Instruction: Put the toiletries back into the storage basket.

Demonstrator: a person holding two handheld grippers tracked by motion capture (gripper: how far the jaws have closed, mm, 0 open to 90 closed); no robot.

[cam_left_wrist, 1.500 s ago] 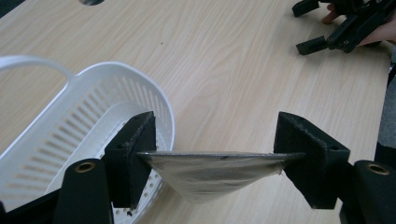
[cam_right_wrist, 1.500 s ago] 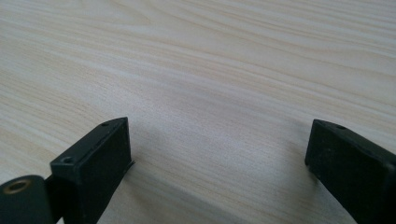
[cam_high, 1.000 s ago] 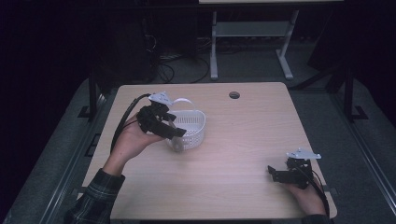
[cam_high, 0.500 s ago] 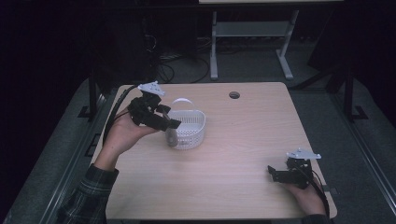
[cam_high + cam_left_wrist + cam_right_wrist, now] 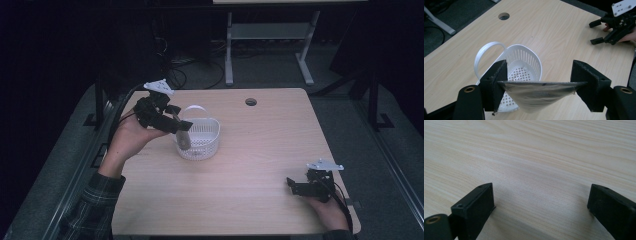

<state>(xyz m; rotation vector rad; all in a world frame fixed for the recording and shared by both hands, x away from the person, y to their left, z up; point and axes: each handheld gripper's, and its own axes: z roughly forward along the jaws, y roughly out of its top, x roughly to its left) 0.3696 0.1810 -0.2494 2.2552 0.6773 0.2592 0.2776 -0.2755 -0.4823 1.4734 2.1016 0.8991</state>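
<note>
A: How is the desk (image 5: 260,165) finished?
B: Pale wood-grain laminate is seen, smooth and matt, with fine streaks.

A: And the basket (image 5: 524,65)?
B: White plastic is shown, slightly glossy, its wall slotted and its floor perforated.

A: What is clamped in the left tool (image 5: 540,85)?
B: A thin, clear film pouch (image 5: 537,93) is seen, shiny and wrinkled.

A: The pads (image 5: 476,205) of the right tool (image 5: 541,210)?
B: Black, matt, faintly rough material is shown.

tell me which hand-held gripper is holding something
The left hand-held gripper: its jaws pinch a clear plastic piece above the white basket. The right hand-held gripper is open and empty.
</note>
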